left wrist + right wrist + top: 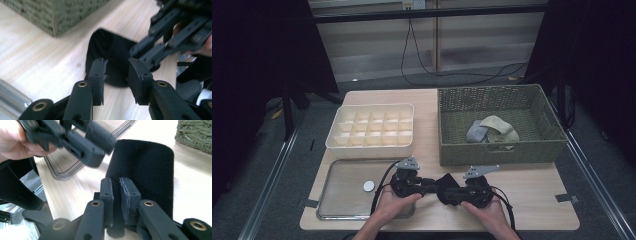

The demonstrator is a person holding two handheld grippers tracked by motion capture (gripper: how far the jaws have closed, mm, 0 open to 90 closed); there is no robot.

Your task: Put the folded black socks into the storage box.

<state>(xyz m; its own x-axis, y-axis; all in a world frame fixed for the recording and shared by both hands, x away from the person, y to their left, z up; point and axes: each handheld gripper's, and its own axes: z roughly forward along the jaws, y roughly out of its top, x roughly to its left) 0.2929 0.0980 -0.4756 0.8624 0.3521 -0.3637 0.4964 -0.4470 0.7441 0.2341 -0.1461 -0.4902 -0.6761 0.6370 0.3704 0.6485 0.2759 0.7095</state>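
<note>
1. A pale wooden table (532, 195) stands in a dim room, on grey floor with dark frames at both sides and a black cable looping down a light back wall.
2. Beyond the grippers stand a cream divided tray (371, 131) and an olive woven basket (499, 125) with folded cloths (492, 131) inside. A clear shallow tray (343, 190) with a small white disc (369, 186) lies just outside the left gripper.
3. The right gripper (117, 188) has its jaws drawn nearly together, pinching the near edge of a black cloth (147, 167). A fold of that fabric sits squeezed between the pads.
4. The left gripper (116, 75) has its jaws partly apart, with a clear gap between the pads. The black cloth lies in and just past that gap, but whether either pad touches it I cannot tell.
5. The cloth arches up from the right gripper's jaws and stretches toward the left gripper's, so it spans the space between the two, which face each other over the table's near edge in the high view.
</note>
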